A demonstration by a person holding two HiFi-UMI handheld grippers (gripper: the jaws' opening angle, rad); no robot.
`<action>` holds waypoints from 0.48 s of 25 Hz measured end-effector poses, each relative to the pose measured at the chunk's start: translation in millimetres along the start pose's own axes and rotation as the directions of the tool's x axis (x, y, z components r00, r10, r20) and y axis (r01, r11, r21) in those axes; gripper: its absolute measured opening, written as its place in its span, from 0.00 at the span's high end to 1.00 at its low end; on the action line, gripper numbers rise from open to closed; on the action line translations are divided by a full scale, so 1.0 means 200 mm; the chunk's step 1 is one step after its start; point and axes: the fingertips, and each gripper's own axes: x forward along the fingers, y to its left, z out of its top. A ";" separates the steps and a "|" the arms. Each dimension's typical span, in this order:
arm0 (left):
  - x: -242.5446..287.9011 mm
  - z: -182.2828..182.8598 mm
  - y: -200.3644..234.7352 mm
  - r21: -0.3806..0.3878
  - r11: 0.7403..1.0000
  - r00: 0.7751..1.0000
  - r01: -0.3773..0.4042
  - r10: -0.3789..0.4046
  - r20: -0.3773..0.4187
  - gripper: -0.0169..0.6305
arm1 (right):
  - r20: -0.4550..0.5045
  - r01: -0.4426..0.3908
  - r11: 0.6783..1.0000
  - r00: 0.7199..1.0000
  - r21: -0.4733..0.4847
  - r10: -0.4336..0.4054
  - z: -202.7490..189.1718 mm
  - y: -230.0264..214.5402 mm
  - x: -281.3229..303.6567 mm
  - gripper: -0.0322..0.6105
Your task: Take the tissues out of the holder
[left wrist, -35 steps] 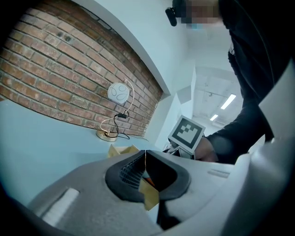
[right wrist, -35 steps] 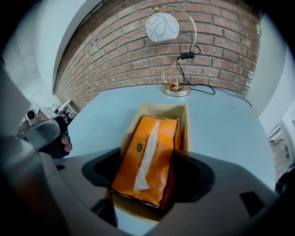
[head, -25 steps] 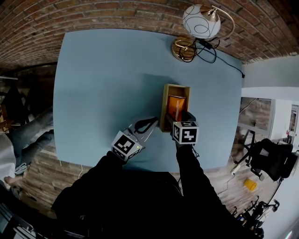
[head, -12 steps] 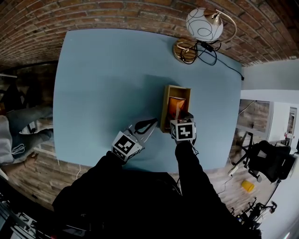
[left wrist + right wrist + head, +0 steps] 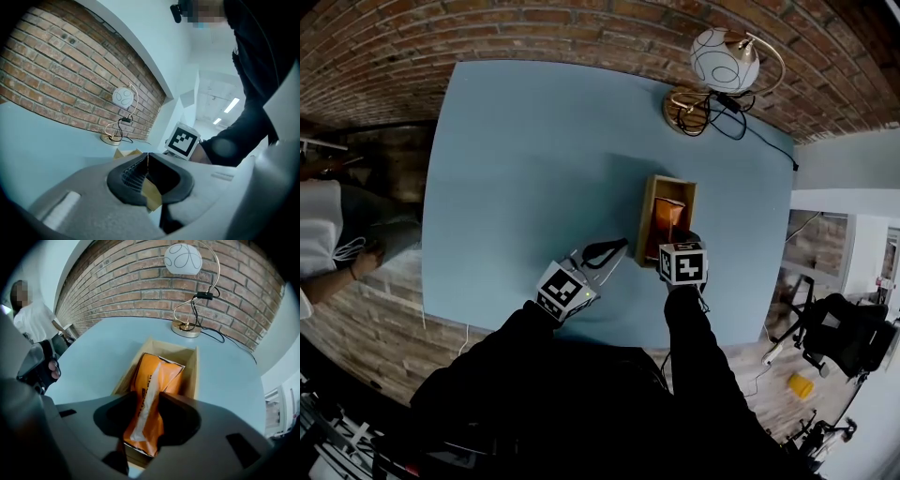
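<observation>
An orange tissue pack [image 5: 157, 376] stands in a wooden holder [image 5: 166, 344] on the blue table. My right gripper [image 5: 149, 399] points steeply down into the holder. Its jaws have just been closing, and they now pinch the pack's near end, which narrows between them. The head view shows the pack [image 5: 668, 214] in the holder [image 5: 649, 211] with the right gripper [image 5: 680, 240] over its near end. My left gripper [image 5: 607, 251] lies just left of the holder's near corner, its tips meeting with nothing between them. In its own view the left gripper [image 5: 148, 161] is shut, with the holder [image 5: 125, 153] behind it.
A globe lamp [image 5: 727, 58] with a brass base and black cable stands at the table's far right corner, in front of a brick wall. A person in white [image 5: 328, 234] is beside the table's left edge. The blue table [image 5: 525, 169] stretches left of the holder.
The right gripper's jaws have closed onto the tissue pack in the holder. The left gripper has stayed by the holder's corner. The person at the left has moved.
</observation>
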 end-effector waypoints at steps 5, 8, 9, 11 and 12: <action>-0.09 0.02 -0.01 0.013 1.000 1.000 -0.012 0.012 -0.002 0.96 | 0.000 -0.003 1.000 1.000 -0.008 0.003 0.00 0.00 -0.02 0.73; -0.14 0.03 -0.02 0.022 0.999 1.000 -0.025 0.025 0.000 0.96 | 0.005 0.003 1.000 1.000 -0.022 -0.002 0.00 0.01 -0.05 0.74; -0.15 0.04 -0.02 0.026 0.999 1.000 -0.027 0.027 0.002 0.96 | 0.008 0.006 1.000 1.000 -0.025 -0.006 0.01 0.01 -0.06 0.74; -0.17 0.05 -0.03 0.034 0.999 1.000 -0.029 0.029 0.006 0.96 | 0.016 0.012 1.000 1.000 -0.029 -0.011 0.02 0.01 -0.09 0.74; -0.17 0.05 -0.04 0.037 0.999 1.000 -0.029 0.029 0.009 0.96 | 0.019 0.012 0.999 1.000 -0.030 -0.012 0.02 0.01 -0.10 0.74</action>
